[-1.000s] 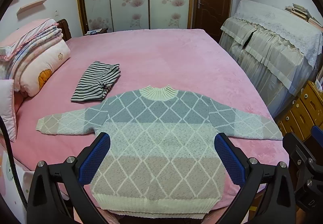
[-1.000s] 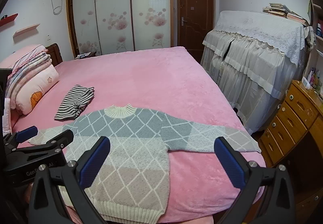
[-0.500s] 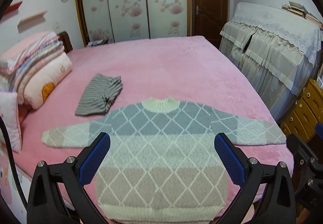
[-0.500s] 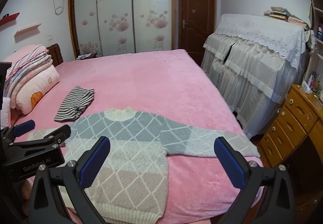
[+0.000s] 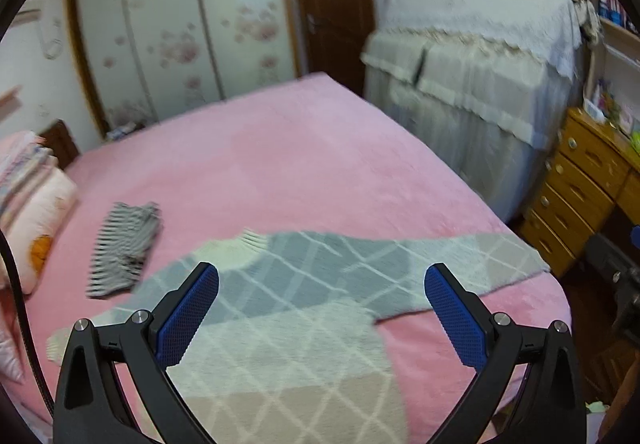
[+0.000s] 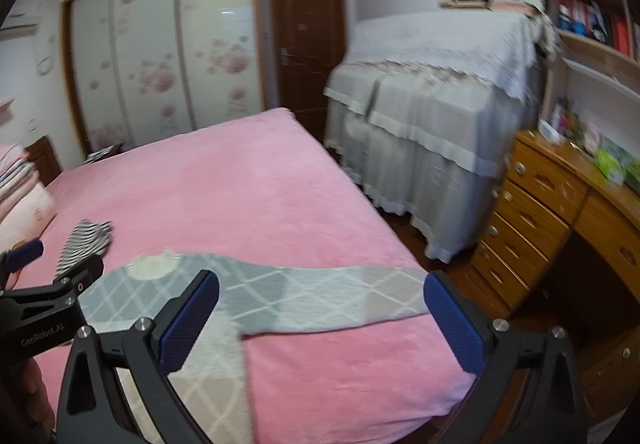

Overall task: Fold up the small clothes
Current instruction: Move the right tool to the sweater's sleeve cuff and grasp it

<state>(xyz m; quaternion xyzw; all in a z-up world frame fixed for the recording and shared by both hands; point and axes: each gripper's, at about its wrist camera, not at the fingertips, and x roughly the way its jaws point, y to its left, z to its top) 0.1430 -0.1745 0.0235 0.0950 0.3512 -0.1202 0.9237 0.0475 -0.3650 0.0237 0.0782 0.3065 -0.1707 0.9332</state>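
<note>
A small knit sweater [image 5: 288, 308] with grey, pale and beige bands and a white diamond pattern lies flat on the pink bed [image 5: 304, 164], cream collar away from me. Its right sleeve [image 6: 340, 300] stretches toward the bed's right edge. My left gripper [image 5: 322, 308] hangs open above the sweater's body, holding nothing. My right gripper [image 6: 322, 310] is open too, above the right sleeve. The left gripper [image 6: 44, 308] also shows at the left edge of the right wrist view. A folded black-and-white striped garment [image 5: 124, 244] lies to the sweater's left.
Pillows and folded bedding [image 5: 28, 212] are stacked at the left of the bed. A cloth-covered piece of furniture [image 6: 432, 116] stands right of the bed. A wooden drawer unit [image 6: 540, 228] sits at the right, close to the bed's corner. Wardrobe doors [image 6: 168, 60] are behind.
Both views have swung to the right and blurred, so the sweater's right sleeve and the drawer unit now sit more central. The sweater and striped garment have not moved. Both grippers stay open.
</note>
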